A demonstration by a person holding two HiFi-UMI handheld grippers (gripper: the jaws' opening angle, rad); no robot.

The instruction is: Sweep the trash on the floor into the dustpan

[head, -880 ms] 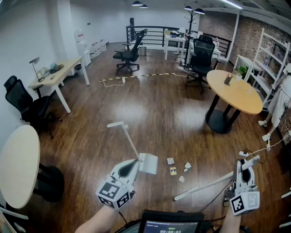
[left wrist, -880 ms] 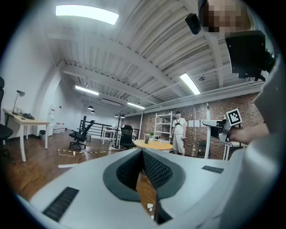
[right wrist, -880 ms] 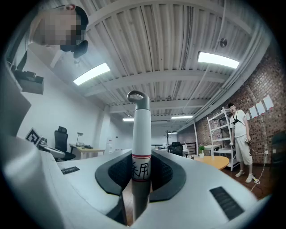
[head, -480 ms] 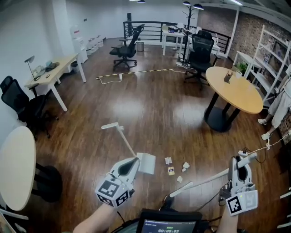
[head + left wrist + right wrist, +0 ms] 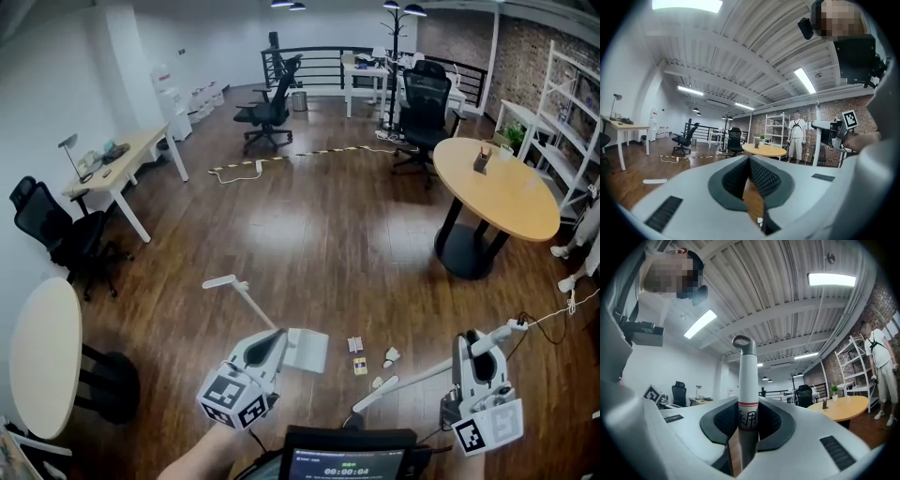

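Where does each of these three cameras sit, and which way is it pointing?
Head view: on the person's head, looking steeply down at the floor, trash and dustpan; left gripper, right gripper and a forearm show.
Left gripper view: on the left gripper, looking along its jaws across the room; the person's hand holding the right gripper shows.
Right gripper view: on the right gripper, looking up along the broom handle toward the ceiling; the person's upper body shows.
Shared: all three show the round table.

White, black-lined left claw (image 5: 277, 335) and right claw (image 5: 472, 339) bearing marker cubes (image 5: 234, 399).
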